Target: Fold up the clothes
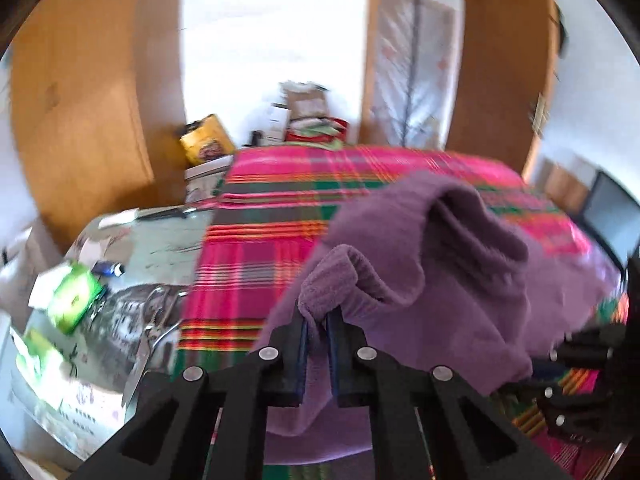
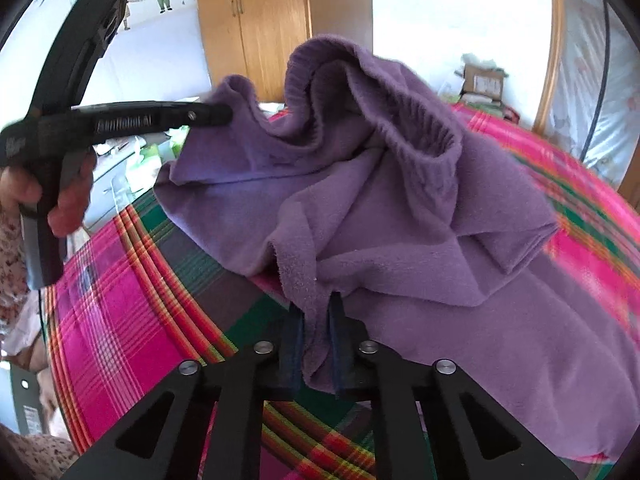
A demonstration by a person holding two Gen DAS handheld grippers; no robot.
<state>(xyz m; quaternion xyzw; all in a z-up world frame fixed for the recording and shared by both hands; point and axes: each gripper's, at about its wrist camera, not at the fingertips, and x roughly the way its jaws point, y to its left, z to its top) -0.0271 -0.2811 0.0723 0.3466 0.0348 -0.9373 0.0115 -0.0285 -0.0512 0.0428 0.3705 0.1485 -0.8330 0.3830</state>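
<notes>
A purple fleece garment [image 1: 420,256] lies bunched on a bed covered with a pink and green plaid spread [image 1: 280,208]. At the bottom of the left wrist view my left gripper [image 1: 318,318] is shut on a raised edge of the garment, with cloth hanging between the fingers. My right gripper [image 2: 316,308] is shut on another edge of the same purple garment [image 2: 400,200], low over the plaid spread [image 2: 120,300]. The right wrist view also shows the left gripper [image 2: 224,114] lifted at upper left in a person's hand [image 2: 64,200], pinching a corner. The right gripper [image 1: 560,354] shows at the left view's right edge.
Left of the bed stands a glass-topped side table [image 1: 168,240] with green boxes [image 1: 74,296] and scissors [image 1: 154,320]. A wooden wardrobe [image 1: 80,100] and stacked boxes [image 1: 304,112] stand behind. A dark screen [image 1: 608,216] sits at the right.
</notes>
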